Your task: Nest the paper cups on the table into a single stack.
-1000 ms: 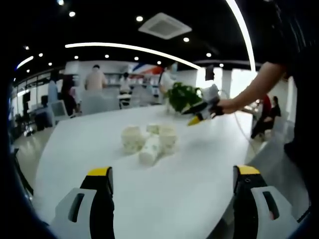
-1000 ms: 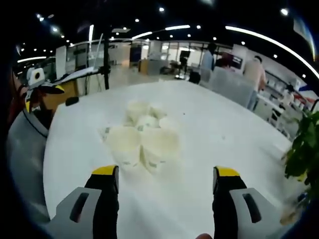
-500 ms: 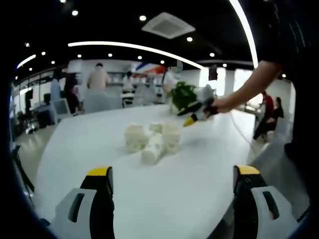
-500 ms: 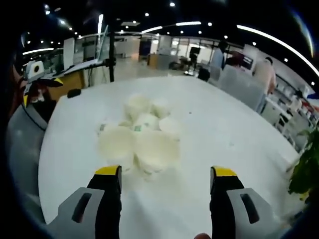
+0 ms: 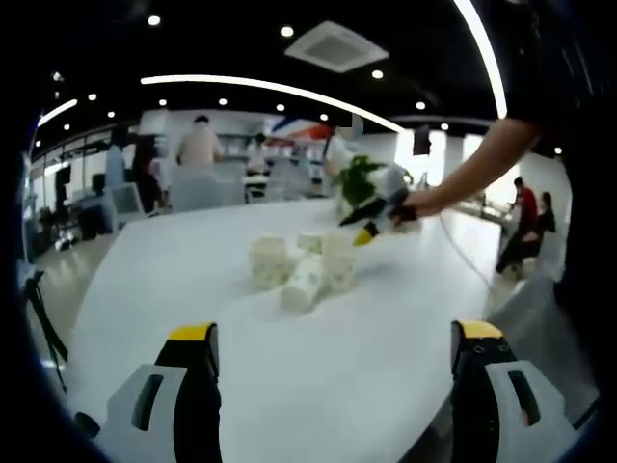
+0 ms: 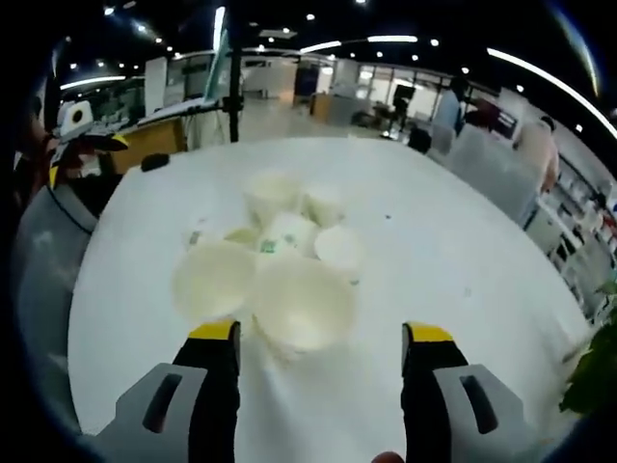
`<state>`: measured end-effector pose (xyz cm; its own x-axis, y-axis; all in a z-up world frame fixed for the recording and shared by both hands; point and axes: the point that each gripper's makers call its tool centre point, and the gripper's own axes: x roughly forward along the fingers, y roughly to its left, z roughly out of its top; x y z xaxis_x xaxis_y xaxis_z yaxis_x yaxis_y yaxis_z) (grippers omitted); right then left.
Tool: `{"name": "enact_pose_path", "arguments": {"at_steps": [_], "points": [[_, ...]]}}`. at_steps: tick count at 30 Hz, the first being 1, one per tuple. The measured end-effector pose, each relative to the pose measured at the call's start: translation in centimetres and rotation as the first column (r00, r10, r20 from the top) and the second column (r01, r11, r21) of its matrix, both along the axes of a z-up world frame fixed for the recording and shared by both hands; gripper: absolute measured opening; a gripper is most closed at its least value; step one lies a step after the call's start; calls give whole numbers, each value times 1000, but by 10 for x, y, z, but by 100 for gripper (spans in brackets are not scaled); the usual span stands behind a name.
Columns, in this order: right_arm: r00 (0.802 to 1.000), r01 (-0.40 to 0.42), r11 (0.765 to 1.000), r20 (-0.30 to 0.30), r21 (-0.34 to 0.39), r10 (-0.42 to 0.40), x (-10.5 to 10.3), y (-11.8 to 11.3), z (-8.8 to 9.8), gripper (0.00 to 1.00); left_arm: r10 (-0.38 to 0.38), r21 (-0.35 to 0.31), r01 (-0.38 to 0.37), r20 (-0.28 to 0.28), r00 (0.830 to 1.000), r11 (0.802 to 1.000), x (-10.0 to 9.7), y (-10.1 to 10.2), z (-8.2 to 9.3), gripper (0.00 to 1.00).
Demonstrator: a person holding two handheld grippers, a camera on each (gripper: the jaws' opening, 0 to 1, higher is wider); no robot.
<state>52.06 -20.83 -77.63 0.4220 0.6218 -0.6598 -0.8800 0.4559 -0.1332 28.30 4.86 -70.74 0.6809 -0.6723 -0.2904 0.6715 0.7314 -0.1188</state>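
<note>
In the left gripper view the left gripper [image 5: 333, 367] hangs over the near edge of the white table [image 5: 193, 289], jaws wide apart and empty. The cups [image 5: 301, 270] sit in a cluster mid-table, well ahead of it; one lies on its side, the others look upright. Further right, the right gripper [image 5: 376, 217] reaches in above the far side of the cluster, held at the end of an outstretched arm.

In the right gripper view the right gripper [image 6: 320, 362] is low over the same cluster, jaws apart with nothing between them. Two upright cups, a left one [image 6: 212, 280] and a right one [image 6: 301, 307], stand nearest, touching each other; the right one sits just ahead of the gap between the jaws. Smaller-looking cups crowd close behind.

The step in hand seems to be the first grasp. To do it well, centre on that right cup, close gently on its rim or wall so the paper doesn't crush, and lift straight up so the neighbours touching it aren't tipped.
</note>
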Motion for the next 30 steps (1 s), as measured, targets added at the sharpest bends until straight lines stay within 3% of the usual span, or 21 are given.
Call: {"name": "enact_pose_path", "arguments": {"at_steps": [11,24,30], "points": [[999,-37,999,-13,-27,37,9,7,-7,59,5,1,-5,-11,1000,1000,2,4,-4,98],[996,-74,997,-53,-17,73,8,20,-17,45,10,-3,-10,-15,1000,1000,3,7,-10,98],[996,-66,998,-65,-6,66,8,21,-17,43,16,-7,-16,-16,1000,1000,3,9,-11,98]]}}
